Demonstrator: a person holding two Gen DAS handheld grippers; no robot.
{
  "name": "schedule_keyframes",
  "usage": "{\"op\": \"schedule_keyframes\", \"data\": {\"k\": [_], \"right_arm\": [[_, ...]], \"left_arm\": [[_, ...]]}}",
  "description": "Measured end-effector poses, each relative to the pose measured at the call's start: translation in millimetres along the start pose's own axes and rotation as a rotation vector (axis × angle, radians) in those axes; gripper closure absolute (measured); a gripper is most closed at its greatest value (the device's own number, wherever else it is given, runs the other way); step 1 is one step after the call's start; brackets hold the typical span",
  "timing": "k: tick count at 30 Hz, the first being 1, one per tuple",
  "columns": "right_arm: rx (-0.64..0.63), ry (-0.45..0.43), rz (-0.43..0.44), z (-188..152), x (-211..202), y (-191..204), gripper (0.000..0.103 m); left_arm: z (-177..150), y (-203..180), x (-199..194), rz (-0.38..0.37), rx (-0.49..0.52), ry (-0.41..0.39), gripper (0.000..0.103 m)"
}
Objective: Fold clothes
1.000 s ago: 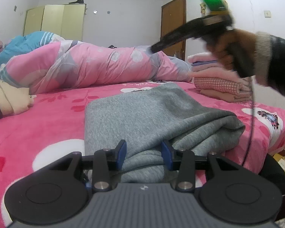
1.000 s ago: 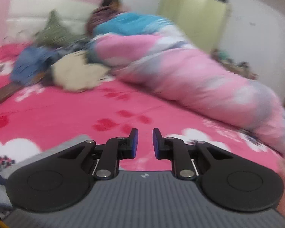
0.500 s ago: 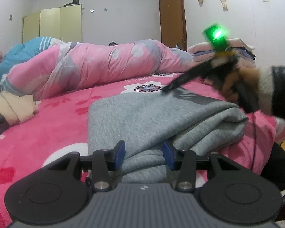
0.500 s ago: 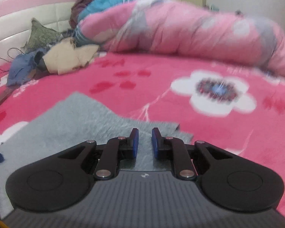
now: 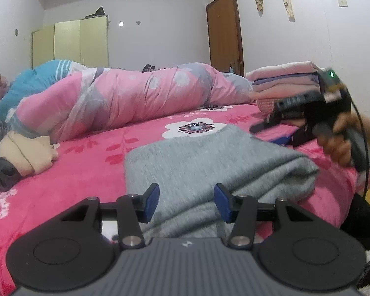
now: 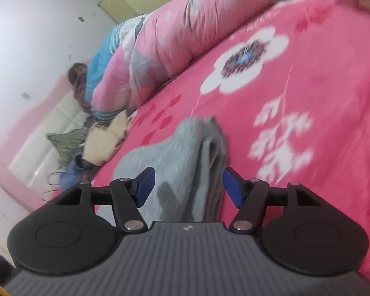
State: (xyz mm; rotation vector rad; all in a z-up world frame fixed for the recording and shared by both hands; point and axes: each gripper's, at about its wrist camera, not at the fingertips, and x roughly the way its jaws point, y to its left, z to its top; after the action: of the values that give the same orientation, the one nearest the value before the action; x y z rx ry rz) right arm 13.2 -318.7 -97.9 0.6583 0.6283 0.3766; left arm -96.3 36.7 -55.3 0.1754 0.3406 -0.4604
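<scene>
You've got soft, even indoor light, no glare; fisheye bends edges w/ dark corners; right wrist view tilted & motion-blurred.

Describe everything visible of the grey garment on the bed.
The grey garment is a soft, fleecy-looking knit, folded into a thick stack of layers with rounded fold edges. It lies flat on the pink flowered blanket. Each gripper's jaws are opening around one of its edges: the left gripper and the right gripper.
</scene>
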Motion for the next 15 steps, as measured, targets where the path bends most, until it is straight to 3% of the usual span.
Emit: {"op": "schedule_keyframes", "data": {"k": [4,8,15], "right_arm": [[-0.062,-0.003,-0.025,-26,7,6,0.041],[-0.095,-0.041,0.008,-44,-1,10,0.035],[-0.061,-0.051,0.106,-41,-4,-3,0.03]], "left_arm": [[18,-1,16,0.007,0.011,0.029,0.053],[27,-7,37,-0.009,0.017,0.085,0.048],[22,-17,63,-0.002,0.012,0.194,0.048]]}}
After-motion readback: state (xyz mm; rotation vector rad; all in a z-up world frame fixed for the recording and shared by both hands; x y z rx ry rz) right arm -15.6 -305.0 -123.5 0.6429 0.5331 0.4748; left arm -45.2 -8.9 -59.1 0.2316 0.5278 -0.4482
